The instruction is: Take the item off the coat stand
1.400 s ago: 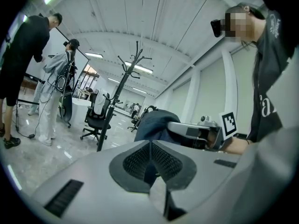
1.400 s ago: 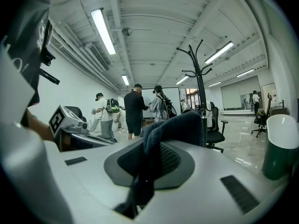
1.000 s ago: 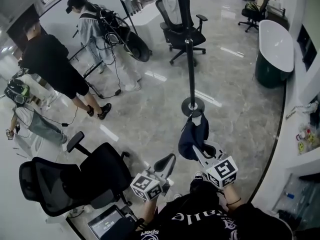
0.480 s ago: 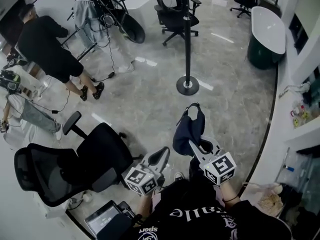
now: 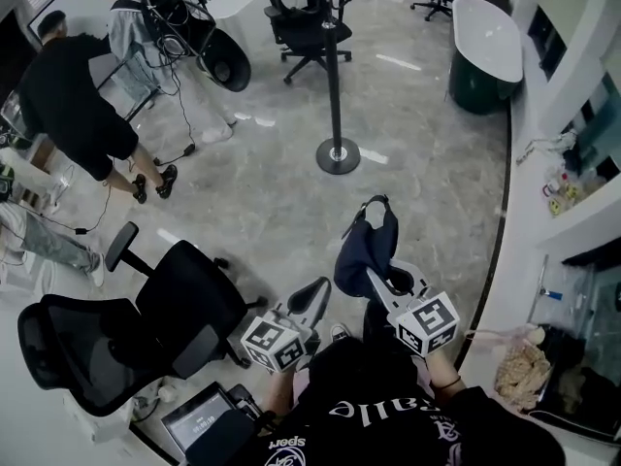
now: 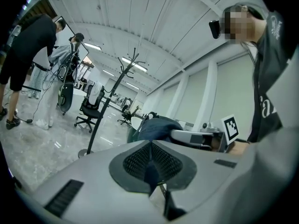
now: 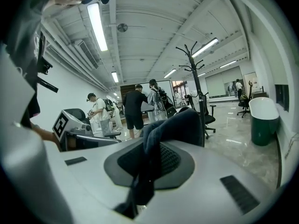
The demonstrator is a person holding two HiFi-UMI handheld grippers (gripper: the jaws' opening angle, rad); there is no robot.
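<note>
Farther back now stands the tall black metal coat stand (image 5: 335, 76). Fingers of the right gripper (image 5: 375, 280) clench the dark blue fabric bag (image 5: 369, 250) (those of the left gripper (image 5: 316, 301) are closed, empty); carry it high, I think.

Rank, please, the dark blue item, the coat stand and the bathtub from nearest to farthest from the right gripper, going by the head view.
1. Dark blue item: clamped in the right gripper itself.
2. Coat stand: ahead, slightly left.
3. Bathtub: farthest, ahead to the right by the wall.

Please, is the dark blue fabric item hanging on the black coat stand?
No, the right gripper holds the item away from the coat stand.
</note>
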